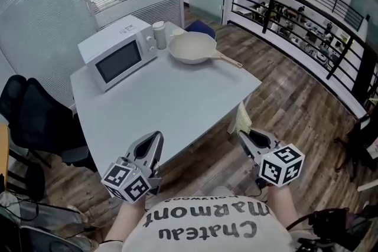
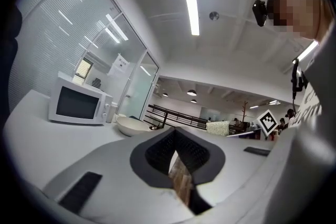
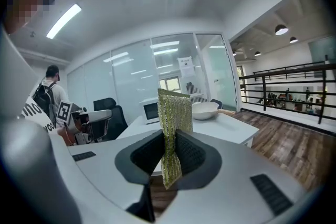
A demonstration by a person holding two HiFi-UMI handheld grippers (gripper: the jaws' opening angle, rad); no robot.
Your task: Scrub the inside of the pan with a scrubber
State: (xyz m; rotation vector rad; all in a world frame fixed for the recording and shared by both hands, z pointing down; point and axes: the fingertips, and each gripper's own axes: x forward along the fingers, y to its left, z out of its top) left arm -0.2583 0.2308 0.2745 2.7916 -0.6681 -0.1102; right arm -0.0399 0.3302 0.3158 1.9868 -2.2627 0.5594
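well, one pan, one scrubber, one microwave

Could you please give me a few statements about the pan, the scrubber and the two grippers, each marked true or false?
1. The right gripper grips the scrubber. True.
2. The left gripper has its jaws wide apart. False: they are shut, with nothing between them.
3. The pan stands on top of the microwave. False: it sits on the table, beside the microwave.
4. The scrubber is inside the pan. False: it is held near the table's near edge, well apart from the pan.
5. The microwave door is closed. True.
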